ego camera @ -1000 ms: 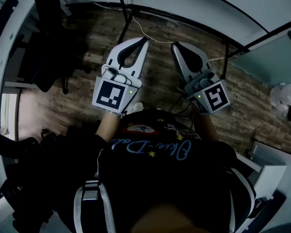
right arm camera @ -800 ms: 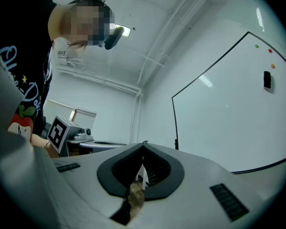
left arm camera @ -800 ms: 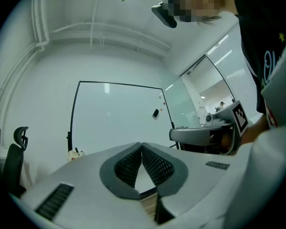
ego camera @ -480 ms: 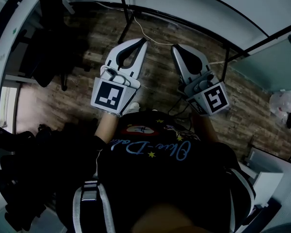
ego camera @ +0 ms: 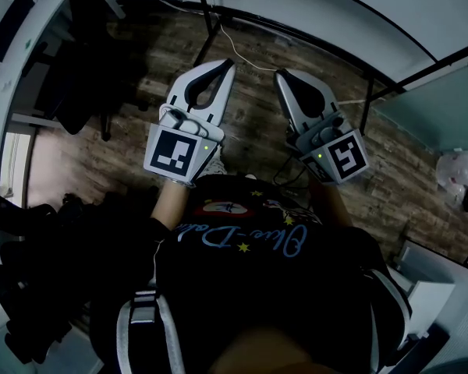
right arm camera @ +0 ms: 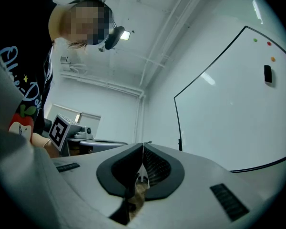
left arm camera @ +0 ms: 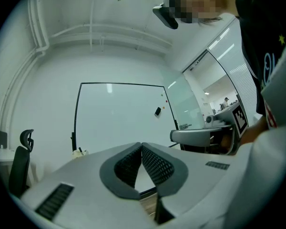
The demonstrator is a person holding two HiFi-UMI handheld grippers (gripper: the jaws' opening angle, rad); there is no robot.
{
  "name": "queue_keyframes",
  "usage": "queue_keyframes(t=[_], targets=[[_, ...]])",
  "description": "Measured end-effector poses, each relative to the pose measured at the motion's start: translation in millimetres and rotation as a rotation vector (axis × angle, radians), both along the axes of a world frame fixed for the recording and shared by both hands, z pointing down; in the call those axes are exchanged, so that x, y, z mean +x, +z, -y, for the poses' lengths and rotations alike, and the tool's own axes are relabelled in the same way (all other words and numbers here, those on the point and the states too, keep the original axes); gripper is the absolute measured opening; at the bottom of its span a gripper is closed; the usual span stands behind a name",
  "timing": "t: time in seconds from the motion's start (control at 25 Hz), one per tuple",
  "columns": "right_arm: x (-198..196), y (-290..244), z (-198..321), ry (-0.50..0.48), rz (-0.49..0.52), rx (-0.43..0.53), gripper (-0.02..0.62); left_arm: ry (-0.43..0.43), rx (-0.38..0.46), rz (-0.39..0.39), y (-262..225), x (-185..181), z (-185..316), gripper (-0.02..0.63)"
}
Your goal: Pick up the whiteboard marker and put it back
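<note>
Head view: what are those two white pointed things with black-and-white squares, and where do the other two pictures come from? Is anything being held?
There is no robot here. A person wearing a head camera holds a left gripper and a right gripper above a wooden floor. The patterned squares belong to the grippers. The other two pictures come from cameras riding on each gripper, looking along its jaws toward a whiteboard. Both pairs of jaws are shut with nothing between them, so no marker pen is held.
</note>
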State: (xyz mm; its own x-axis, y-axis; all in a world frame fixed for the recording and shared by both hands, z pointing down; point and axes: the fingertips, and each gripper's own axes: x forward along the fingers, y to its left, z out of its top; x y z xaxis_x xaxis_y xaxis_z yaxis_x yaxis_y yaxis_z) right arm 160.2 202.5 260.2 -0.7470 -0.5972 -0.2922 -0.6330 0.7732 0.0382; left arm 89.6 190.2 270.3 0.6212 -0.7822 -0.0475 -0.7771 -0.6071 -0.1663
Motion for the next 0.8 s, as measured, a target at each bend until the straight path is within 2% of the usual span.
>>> queue_keyframes(t=[0.2, 0.8], targets=[[-8.2, 2.4, 9.6, 0.001, -0.007, -0.006, 0.02, -0.005, -0.003, -0.006, 3.8, -10.9, 9.4, -0.008], [-29.4, 9.4, 77.3, 0.052, -0.04, -0.027, 0.02, 0.07, -0.021, -0.016, 10.8, -28.1, 80.7, -0.008]])
